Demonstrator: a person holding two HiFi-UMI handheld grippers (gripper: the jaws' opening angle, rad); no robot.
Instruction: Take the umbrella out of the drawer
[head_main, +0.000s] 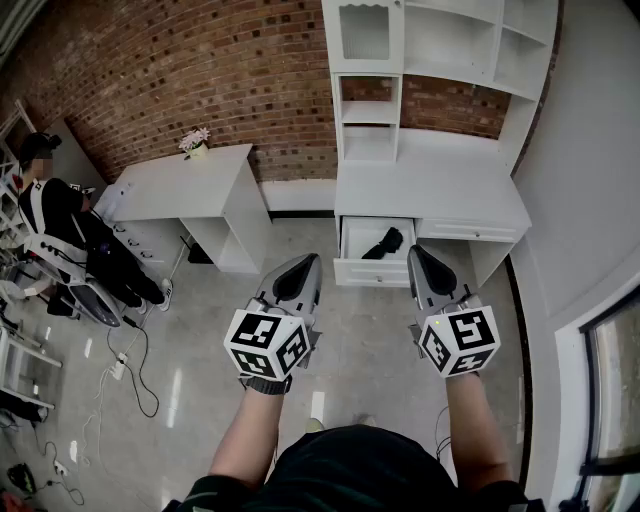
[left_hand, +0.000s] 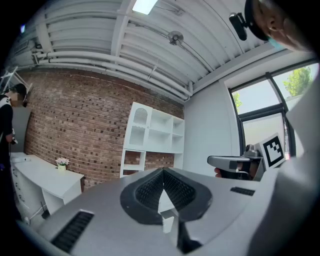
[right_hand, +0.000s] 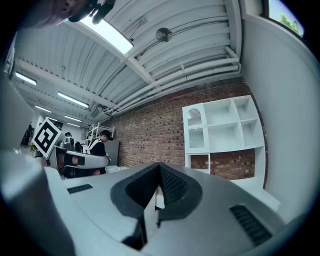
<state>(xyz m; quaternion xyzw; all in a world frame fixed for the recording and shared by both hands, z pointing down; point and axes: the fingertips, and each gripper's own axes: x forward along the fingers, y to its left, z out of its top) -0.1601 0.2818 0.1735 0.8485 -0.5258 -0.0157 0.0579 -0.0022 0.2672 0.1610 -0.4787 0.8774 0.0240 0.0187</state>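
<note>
Task barely begun.

- Left gripper (head_main: 300, 275): held level in the air, jaws pressed together, nothing between them.
- Drawer (head_main: 372, 273) of the white desk (head_main: 440, 190): stands pulled open, well ahead of both grippers.
- Umbrella (head_main: 384, 243): lies inside the drawer, toward its right half. It is black, folded small, a rumpled bundle, and untouched.
- Right gripper (head_main: 428, 268): also level, jaws closed and empty.

Left to do, by my reckoning: step closer, reach in, grip the umbrella, lift it out.
</note>
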